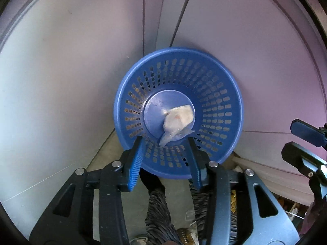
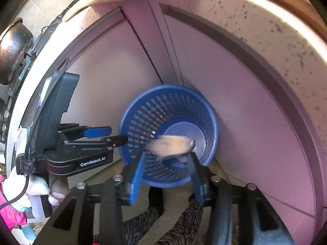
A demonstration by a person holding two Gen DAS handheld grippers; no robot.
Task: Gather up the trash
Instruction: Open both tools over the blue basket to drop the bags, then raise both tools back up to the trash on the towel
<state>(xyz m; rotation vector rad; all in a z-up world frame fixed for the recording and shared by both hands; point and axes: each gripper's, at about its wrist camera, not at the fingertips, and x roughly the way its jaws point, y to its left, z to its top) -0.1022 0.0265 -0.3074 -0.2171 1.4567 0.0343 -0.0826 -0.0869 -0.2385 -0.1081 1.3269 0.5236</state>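
Over the blue perforated plastic basket [image 1: 179, 112] | both grippers' fingers [image 1: 134, 163] apart, empty | crumpled plastic-wrapped wad [image 1: 177, 120] looks light, squishy, so pinch mid-bunch

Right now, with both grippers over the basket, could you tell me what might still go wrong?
1. In the right wrist view the wad is blurred between the open right hand-held gripper; mid-drop, it might snag a finger.
2. The basket is slotted, so small scraps could slip out.
3. The left hand-held gripper sits near the rim and could tip the basket.
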